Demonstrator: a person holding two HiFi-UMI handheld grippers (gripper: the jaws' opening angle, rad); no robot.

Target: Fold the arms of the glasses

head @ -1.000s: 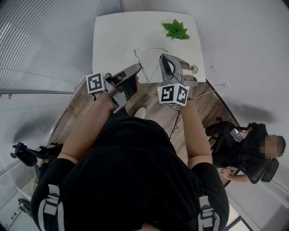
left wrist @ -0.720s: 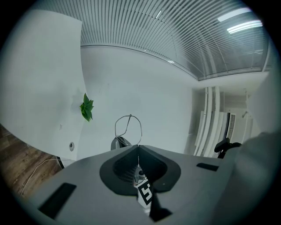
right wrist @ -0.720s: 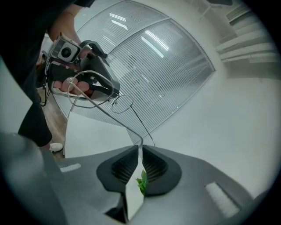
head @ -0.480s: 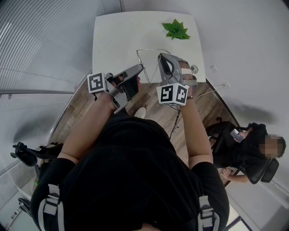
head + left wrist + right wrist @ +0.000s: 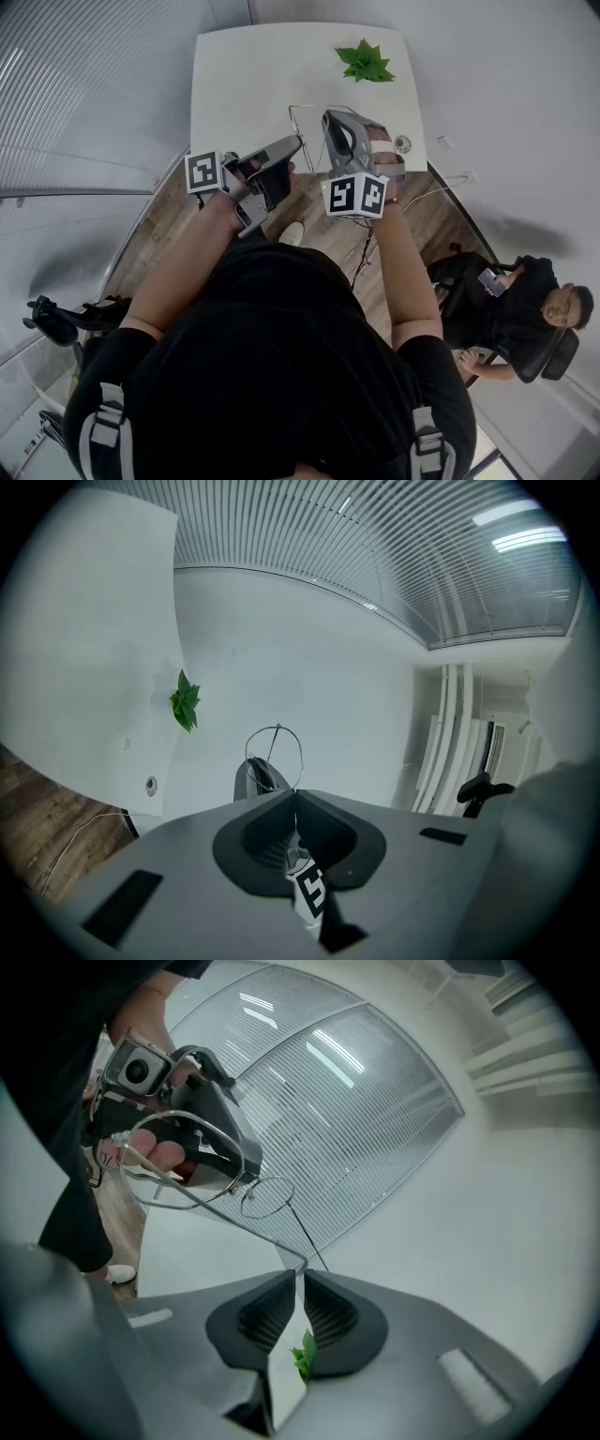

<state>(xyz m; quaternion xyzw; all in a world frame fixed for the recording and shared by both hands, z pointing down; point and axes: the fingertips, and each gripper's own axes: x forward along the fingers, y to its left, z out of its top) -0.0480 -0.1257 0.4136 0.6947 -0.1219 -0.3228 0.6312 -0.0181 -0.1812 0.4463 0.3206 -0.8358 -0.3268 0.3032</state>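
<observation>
Glasses x1, fingers of L gripper + R gripper (x2) tight on it; plant x1.

glasses: thin metal wire | table: smooth, matt | floor: wood

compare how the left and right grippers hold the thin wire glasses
The left gripper grips the thin wire-framed glasses beside a round lens; the right gripper pinches one thin arm away from the lenses. The left gripper's jaws look fully together; the right gripper's jaws leave a narrow slit. Both are shut on the glasses, over the white table.
</observation>
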